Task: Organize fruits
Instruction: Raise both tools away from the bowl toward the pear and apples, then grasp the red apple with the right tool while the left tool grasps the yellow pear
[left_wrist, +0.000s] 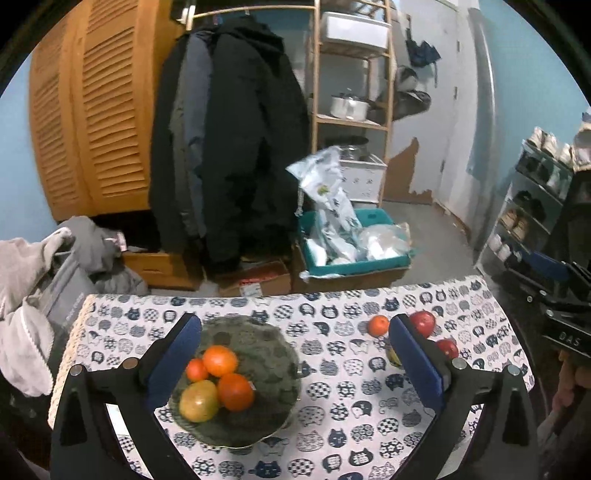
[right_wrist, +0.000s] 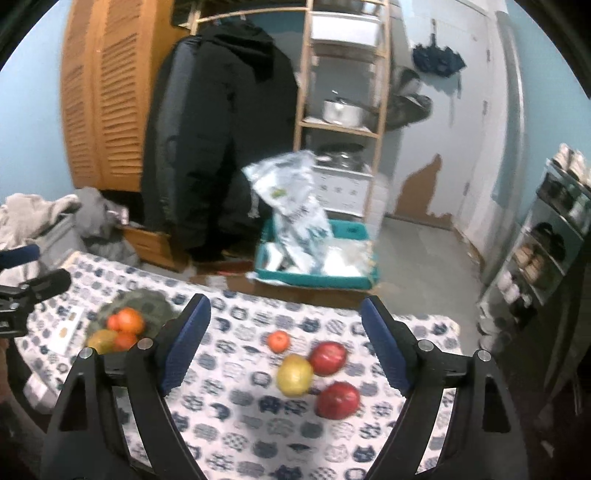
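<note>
A dark green plate (left_wrist: 266, 350) on the cat-print tablecloth holds two oranges (left_wrist: 219, 360), a small tangerine (left_wrist: 196, 370) and a yellow-green fruit (left_wrist: 198, 400). My left gripper (left_wrist: 295, 354) is open and empty above it. To its right lie a tangerine (left_wrist: 378, 325) and two red apples (left_wrist: 423, 322). In the right wrist view, my right gripper (right_wrist: 284, 332) is open and empty over a tangerine (right_wrist: 279, 341), a yellow fruit (right_wrist: 294, 374) and two red apples (right_wrist: 327, 357), (right_wrist: 338, 400). The plate (right_wrist: 147, 301) sits at left.
The table's far edge (left_wrist: 258, 295) drops to a floor with cardboard boxes and a teal bin (left_wrist: 354, 251) of plastic bags. Dark coats (left_wrist: 229, 147) hang behind. Clothes (left_wrist: 33, 295) pile at the table's left. A shoe rack (left_wrist: 532, 206) stands at right.
</note>
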